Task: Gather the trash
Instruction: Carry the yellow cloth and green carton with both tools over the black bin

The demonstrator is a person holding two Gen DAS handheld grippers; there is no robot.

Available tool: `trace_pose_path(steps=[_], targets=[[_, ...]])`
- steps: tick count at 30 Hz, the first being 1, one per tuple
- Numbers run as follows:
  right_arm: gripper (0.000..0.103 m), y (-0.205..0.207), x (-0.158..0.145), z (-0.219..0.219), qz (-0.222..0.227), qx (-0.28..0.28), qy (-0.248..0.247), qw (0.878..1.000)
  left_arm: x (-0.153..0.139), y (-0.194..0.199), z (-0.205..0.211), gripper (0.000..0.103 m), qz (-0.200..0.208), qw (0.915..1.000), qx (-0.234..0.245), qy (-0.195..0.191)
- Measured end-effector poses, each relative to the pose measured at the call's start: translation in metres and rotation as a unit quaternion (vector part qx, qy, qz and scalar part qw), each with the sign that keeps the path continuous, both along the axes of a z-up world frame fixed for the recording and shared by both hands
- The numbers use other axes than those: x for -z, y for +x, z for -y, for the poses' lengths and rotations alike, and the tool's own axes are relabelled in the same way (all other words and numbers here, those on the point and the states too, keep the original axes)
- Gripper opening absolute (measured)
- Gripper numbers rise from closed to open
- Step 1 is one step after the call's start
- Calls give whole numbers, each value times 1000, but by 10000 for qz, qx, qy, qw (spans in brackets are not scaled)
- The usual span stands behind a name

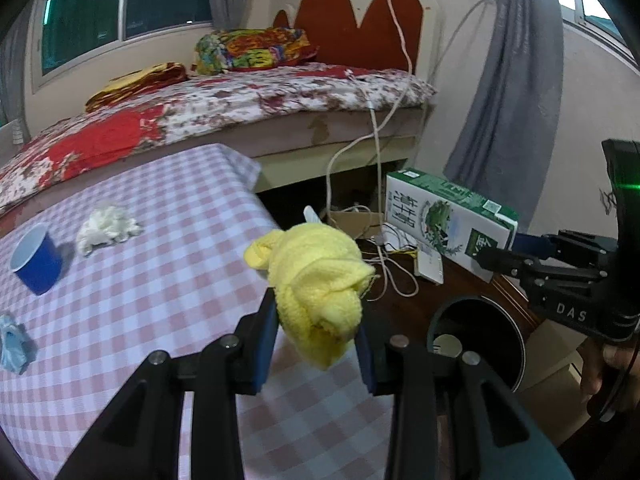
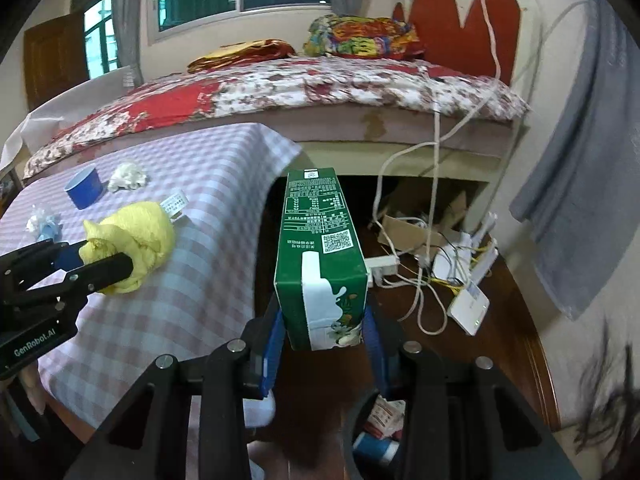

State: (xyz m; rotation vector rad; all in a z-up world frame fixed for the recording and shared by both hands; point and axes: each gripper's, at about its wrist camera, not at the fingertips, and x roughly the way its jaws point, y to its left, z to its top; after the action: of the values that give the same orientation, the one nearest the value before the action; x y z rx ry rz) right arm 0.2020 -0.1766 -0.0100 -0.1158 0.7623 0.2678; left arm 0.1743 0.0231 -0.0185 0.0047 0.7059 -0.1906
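My left gripper (image 1: pixel 318 330) is shut on a crumpled yellow cloth (image 1: pixel 316 276) and holds it above the right edge of the checkered table (image 1: pixel 140 320); it also shows in the right wrist view (image 2: pixel 132 240). My right gripper (image 2: pixel 324 332) is shut on a green and white milk carton (image 2: pixel 320 256), held in the air right of the table; the carton also shows in the left wrist view (image 1: pixel 448 220). A black trash bin (image 1: pixel 476 336) stands on the floor below, with trash inside (image 2: pixel 380 424).
On the table lie a blue cup (image 1: pixel 36 260), a white crumpled tissue (image 1: pixel 106 228), a light blue wad (image 1: pixel 14 344) and a white label (image 2: pixel 176 202). A bed (image 1: pixel 200 112) stands behind. Cables and routers (image 2: pixel 460 276) lie on the floor.
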Motion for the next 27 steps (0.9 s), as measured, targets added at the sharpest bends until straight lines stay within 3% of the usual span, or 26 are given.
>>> trace_pose_path(steps=[13,27], targets=[[39,-13,36,74,-350,632,-69,9974,15,9,66,37,-192,9967,792,-9],[39,-44,82,144,-884,1165,-157,9891,53,11,147,37,-755,9823,1712,64]])
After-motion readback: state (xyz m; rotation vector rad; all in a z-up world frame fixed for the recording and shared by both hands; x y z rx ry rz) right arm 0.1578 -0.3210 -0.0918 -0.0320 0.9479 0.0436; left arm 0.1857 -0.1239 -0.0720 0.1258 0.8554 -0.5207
